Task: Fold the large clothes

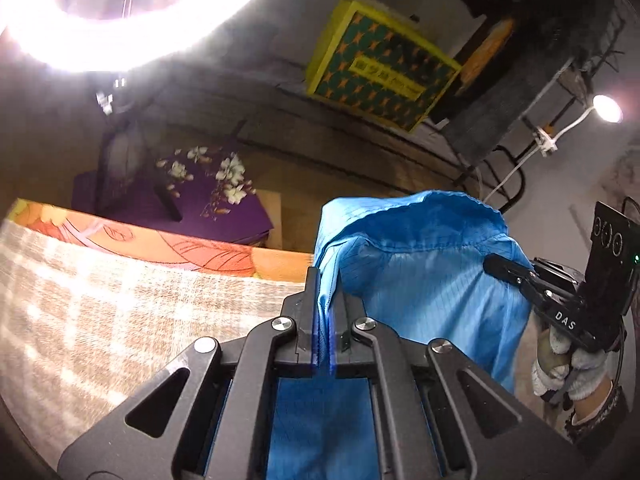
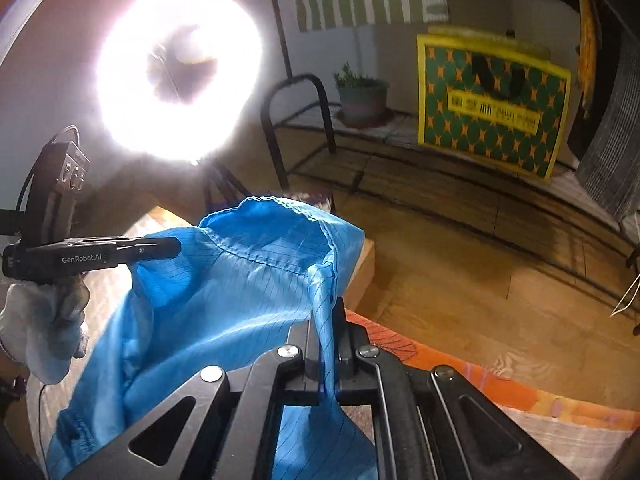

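— What step was this, would you say?

— The pick-up, by my reading. Both tongs were clenched on the blue garment (image 1: pixel 432 280). Nearest the left camera, the left gripper (image 1: pixel 323 320) had a doubled edge of the cloth pinched flat between its black fingers; the right gripper (image 2: pixel 325 336) nipped another fold the same way. Each could be seen from the other's camera, held in a hand in a pale knitted glove (image 2: pixel 44 332).

— And where was the garment?

— Stretched between the two grippers, lifted over the near part of the bed (image 1: pixel 100 320), its lower part drooping toward the cover. A stitched, gathered hem stood up at the top like an open mouth.

— What was the cloth like?

— Thin, smooth, slightly shiny, with fine dark grid lines. Light stuff, likely to slip and billow.

— So the next move?

— Probably to spread it flat on the bed cover, keeping both pinches tight and the edge taut, before any fold.

— And beyond?

— The cover was a pale woven check with an orange leaf-print border (image 1: pixel 200 256). Past the bed's far edge lay a wooden floor, a purple flowered mat (image 1: pixel 192 196), a yellow-rimmed green box (image 2: pixel 492 108) and a glaring ring lamp (image 2: pixel 176 76).
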{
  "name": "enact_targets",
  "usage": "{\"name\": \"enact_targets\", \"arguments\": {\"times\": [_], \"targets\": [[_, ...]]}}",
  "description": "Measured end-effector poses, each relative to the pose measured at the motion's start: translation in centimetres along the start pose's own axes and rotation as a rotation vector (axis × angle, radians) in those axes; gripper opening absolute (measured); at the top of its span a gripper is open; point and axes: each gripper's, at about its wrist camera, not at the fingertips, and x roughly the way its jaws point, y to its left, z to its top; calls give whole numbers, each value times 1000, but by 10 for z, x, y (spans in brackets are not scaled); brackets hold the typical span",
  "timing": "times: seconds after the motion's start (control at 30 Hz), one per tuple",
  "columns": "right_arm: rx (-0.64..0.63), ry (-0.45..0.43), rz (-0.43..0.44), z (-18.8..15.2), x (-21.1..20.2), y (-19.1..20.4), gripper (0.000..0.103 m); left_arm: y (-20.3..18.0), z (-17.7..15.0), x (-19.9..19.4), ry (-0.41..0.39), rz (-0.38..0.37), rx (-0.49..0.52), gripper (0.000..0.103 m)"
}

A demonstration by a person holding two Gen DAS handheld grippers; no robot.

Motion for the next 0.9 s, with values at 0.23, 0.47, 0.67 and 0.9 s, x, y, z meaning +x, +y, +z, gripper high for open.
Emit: {"name": "enact_targets", "arguments": {"times": [0.23, 0.47, 0.67, 0.9], "targets": [[-5, -97, 50, 10, -75, 34, 0, -20, -10, -73, -69, -22, 21, 0], [-64, -149, 82, -7, -153, 83, 0, -38, -53, -153, -123, -41, 40, 0], [-90, -156, 128, -51, -213, 124, 0, -49, -109, -214, -137, -75, 21, 0], [-120, -126, 167, -128, -266, 168, 0, -60, -190, -256, -123, -93, 20, 0]]}}
